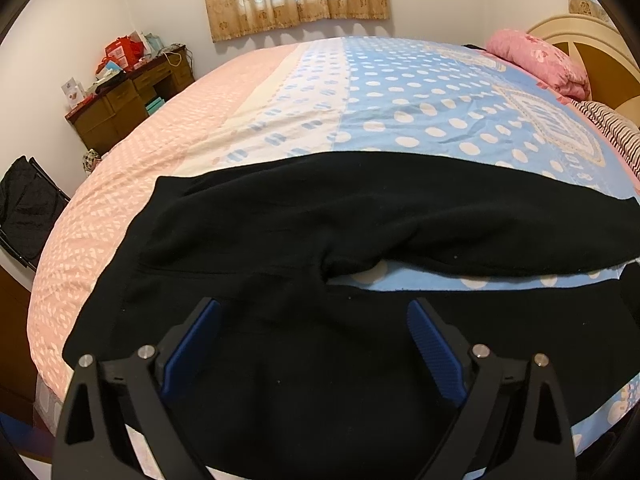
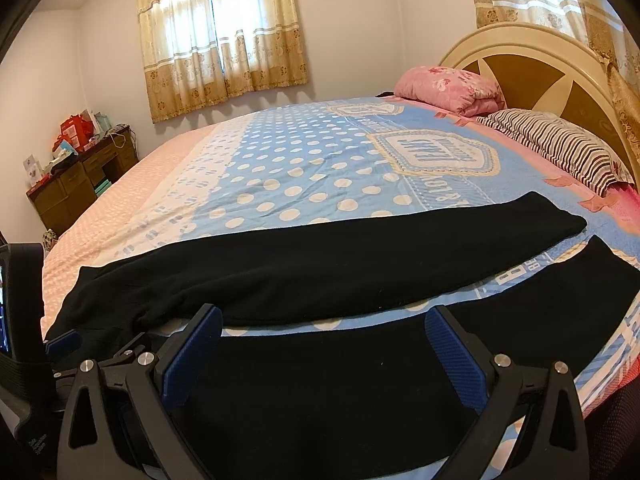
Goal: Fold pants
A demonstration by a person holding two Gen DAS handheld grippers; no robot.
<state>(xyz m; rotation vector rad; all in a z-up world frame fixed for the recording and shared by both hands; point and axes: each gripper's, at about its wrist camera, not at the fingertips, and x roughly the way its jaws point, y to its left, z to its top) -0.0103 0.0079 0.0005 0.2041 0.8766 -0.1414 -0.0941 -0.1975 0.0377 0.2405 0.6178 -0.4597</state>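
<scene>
The black pants (image 2: pixel 320 272) lie spread flat on the bed (image 2: pixel 304 168), their long axis running left to right across the near side: the waist end sits to the left and the two legs stretch away to the right toward the striped pillow (image 2: pixel 560 148), with a strip of the dotted blue sheet showing between them. The left gripper (image 1: pixel 314 320) hangs over the near leg close to the crotch, its blue fingers (image 1: pixel 434 354) spread wide and holding nothing. The right gripper (image 2: pixel 324 330) is further right along the same near leg, its fingers (image 2: pixel 456 354) likewise spread apart and empty; whether either touches the cloth cannot be told. Both legs lie unfolded, so no fold looks made yet. The near leg runs crosswise just under and ahead of both sets of fingers, and the far leg lies beyond it, parallel. Folding one leg over the other would probably mean pinching the near edge and carrying it away toward the far leg.
</scene>
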